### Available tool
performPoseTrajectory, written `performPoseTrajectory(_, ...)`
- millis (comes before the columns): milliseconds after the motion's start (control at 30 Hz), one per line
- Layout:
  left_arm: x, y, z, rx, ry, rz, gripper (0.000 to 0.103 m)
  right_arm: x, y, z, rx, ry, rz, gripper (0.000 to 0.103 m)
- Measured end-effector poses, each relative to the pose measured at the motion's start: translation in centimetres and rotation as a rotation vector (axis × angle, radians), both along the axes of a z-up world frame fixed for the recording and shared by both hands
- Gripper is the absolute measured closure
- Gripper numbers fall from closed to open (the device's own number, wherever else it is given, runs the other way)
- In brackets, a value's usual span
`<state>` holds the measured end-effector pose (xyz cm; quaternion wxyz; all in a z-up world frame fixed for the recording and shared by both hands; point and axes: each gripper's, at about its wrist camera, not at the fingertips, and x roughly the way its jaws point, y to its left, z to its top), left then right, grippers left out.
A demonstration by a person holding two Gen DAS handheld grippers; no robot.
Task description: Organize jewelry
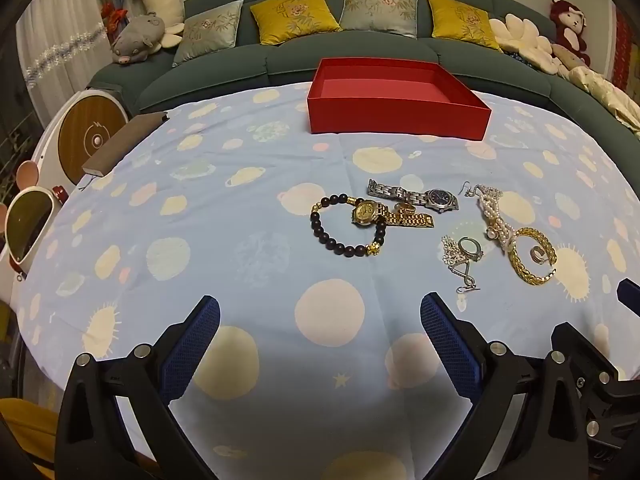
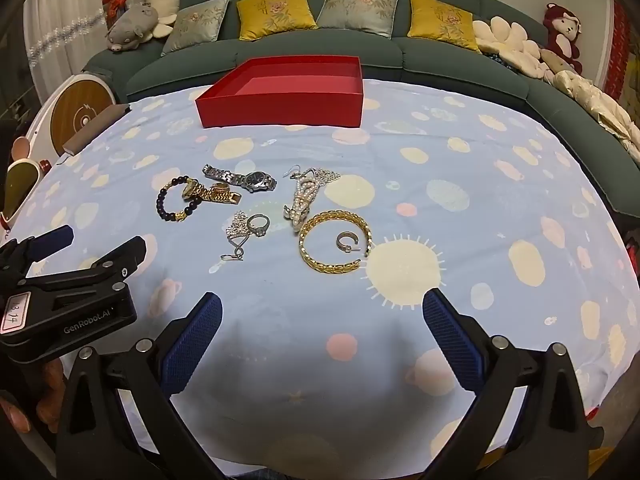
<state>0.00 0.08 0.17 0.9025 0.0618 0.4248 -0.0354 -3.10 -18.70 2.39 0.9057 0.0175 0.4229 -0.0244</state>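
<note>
**Jewelry laid out, both grippers waiting wide**

We hold the left gripper over the near part of the desk, its jaws spread fully apart with nothing but the planet-print cloth between them. Going left to right across the cloth, we see first the dark bead bracelet, with the gold watch lying across it, then the silver watch just behind. Next come a silver ring beside a small sparkly earring, then a pearl piece, and last the gold bangle with a small hoop earring lying inside its circle. None of it is in the box yet.

The red box sits open and empty at the far side of the desk, beyond the pieces, so we judge it to be the place they go. The right gripper hangs over the near edge too, jaws equally wide and empty, with the bangle closest ahead of it. Both tilt downward toward the cloth, which suits picking flat, small pieces from above.
</note>
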Motion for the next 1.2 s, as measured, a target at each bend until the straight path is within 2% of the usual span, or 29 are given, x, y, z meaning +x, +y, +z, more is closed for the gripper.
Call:
performPoseTrajectory(67, 0.3, -0.5, 0.0, 0.03, 0.008, -0.002, 0.005, 0.1, -0.1, -0.1, -0.004, 0.001, -0.003, 0.005)
performPoseTrajectory(200, 0.1, -0.4, -0.1, 0.009, 0.003, -0.006, 0.005, -0.3, -0.2, 0.0, -0.002, 0.0, -0.013, 0.005)
performPoseTrajectory(1200, -0.8, -1.2, -0.3, 0.037, 0.004, -0.032, 0.005, -0.5, 0.5, -0.2, 0.0, -0.008, 0.004, 0.005)
